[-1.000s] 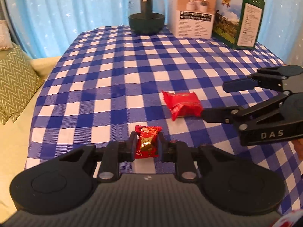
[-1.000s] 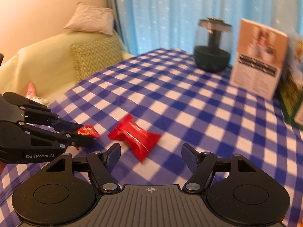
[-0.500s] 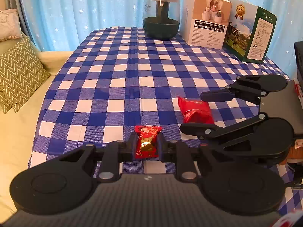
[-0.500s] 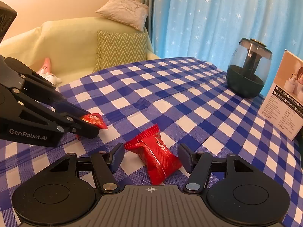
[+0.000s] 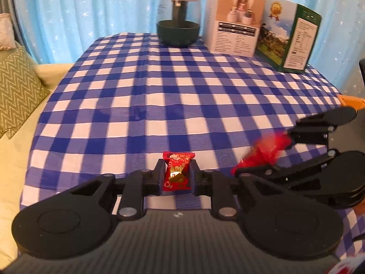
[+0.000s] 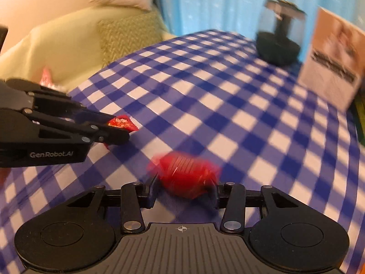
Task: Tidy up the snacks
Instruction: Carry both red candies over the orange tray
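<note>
A small red candy (image 5: 178, 159) with gold print sits pinched upright in my left gripper (image 5: 176, 171), which is shut on it just above the near edge of the blue checked tablecloth (image 5: 182, 91). In the right wrist view that left gripper (image 6: 121, 127) reaches in from the left with the candy (image 6: 123, 123) at its tips. A bigger red snack packet (image 6: 184, 173), blurred, lies between the fingers of my right gripper (image 6: 183, 183). Its jaws are closing, and both pads touch the packet's ends. The left wrist view shows the right gripper (image 5: 262, 154) at the right with the packet (image 5: 262, 150) tilted between its fingers.
At the table's far end stand a dark green glass jar (image 5: 178, 20), a white box (image 5: 235, 22) and a green box (image 5: 289, 38). A sofa with a zigzag cushion (image 5: 16, 86) lies past the left edge. An orange object (image 5: 351, 101) pokes in at the right.
My right gripper has closed its jaws in around the red snack packet, which now sits tilted between the fingers. The left gripper has kept the small candy and stayed near the table's near edge.
</note>
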